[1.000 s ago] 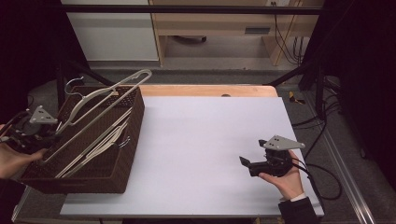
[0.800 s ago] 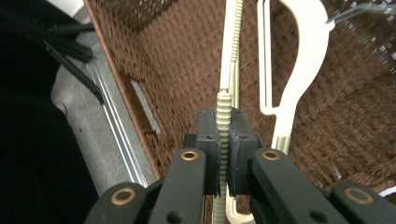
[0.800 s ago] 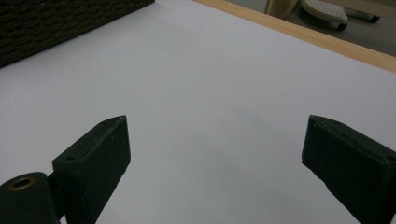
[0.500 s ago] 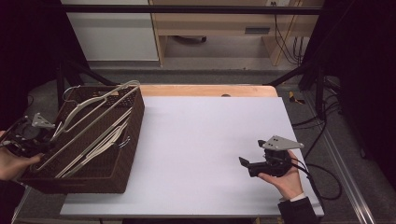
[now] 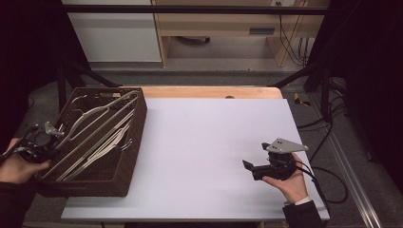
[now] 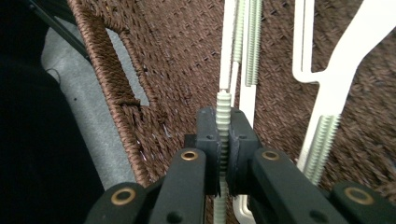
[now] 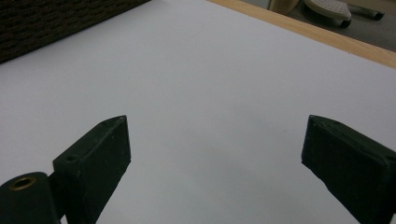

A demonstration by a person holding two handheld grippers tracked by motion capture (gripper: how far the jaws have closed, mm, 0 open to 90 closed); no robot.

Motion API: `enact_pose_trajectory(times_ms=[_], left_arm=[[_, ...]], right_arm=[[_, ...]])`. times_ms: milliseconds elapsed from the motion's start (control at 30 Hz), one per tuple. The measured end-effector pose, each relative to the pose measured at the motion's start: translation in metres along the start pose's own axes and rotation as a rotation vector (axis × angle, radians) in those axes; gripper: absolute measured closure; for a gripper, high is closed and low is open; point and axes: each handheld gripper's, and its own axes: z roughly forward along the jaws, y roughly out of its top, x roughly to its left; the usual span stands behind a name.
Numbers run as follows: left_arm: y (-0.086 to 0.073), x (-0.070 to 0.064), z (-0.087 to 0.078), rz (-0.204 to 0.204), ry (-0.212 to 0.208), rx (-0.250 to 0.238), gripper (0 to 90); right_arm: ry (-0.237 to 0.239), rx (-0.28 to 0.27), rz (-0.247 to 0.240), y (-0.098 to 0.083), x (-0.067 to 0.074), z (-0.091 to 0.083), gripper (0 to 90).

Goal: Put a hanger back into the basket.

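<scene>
The left gripper (image 5: 47, 137) is at the left edge of the table, at the near left side of a brown woven basket (image 5: 128, 156), and the person's left hand (image 5: 16, 166) holds it from below. In the left gripper view its two black jaws are pressed together on a thin ribbed bar of a pale hanger (image 6: 223, 112), so the bar runs straight up between the pads and the grip is narrow and firm. This hanger lies inside the basket, along its woven floor, close to the side wall with the handle opening (image 6: 126, 74). Other white hangers (image 5: 102, 130) lie beside it in the same basket, long and slanted from the near left corner to the far right corner; one of them with a wide flat arm (image 6: 345, 60) is just to the right of the held bar in the left gripper view. The basket stands on the left part of a white table top (image 5: 204, 142), with its left side over the table edge. The right gripper (image 5: 256, 167) rests in the person's right hand (image 5: 290, 183) at the near right part of the table, well apart from the basket. Its jaws stand wide, and between them is bare white surface (image 7: 210, 116).
</scene>
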Motion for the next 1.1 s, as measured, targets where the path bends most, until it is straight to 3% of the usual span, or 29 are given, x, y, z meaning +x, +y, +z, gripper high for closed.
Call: enact_pose_trajectory(times_ms=[400, 533, 600, 667, 800, 900, 1100], left_arm=[[-0.001, -0.013, 0.031, 0.013, -0.011, 0.06, 85.6], [-0.004, -0.016, 0.038, 0.018, -0.029, 0.071, 85.3], [-0.005, -0.019, 0.038, 0.022, -0.062, 0.071, 84.8], [-0.004, -0.023, 0.036, 0.032, -0.068, 0.06, 80.8], [0.0, -0.026, 0.026, 0.007, -0.098, -0.007, 71.2], [0.004, -0.029, 0.013, 0.006, -0.091, -0.087, 65.8], [0.011, -0.034, -0.017, -0.048, -0.057, -0.27, 54.2]], right_arm=[[0.004, -0.002, -0.002, 0.0, 0.001, 0.002, 8.6], [0.005, 0.0, -0.003, 0.0, 0.001, 0.002, 8.7], [0.005, 0.0, 0.0, 0.0, 0.001, 0.003, 8.6], [0.007, -0.003, 0.0, 0.0, 0.001, 0.003, 8.7], [0.004, -0.014, 0.002, 0.0, 0.001, 0.003, 8.6], [0.0, -0.025, 0.005, 0.001, 0.001, 0.002, 8.5], [-0.008, -0.046, 0.008, 0.001, 0.0, 0.0, 8.0]])
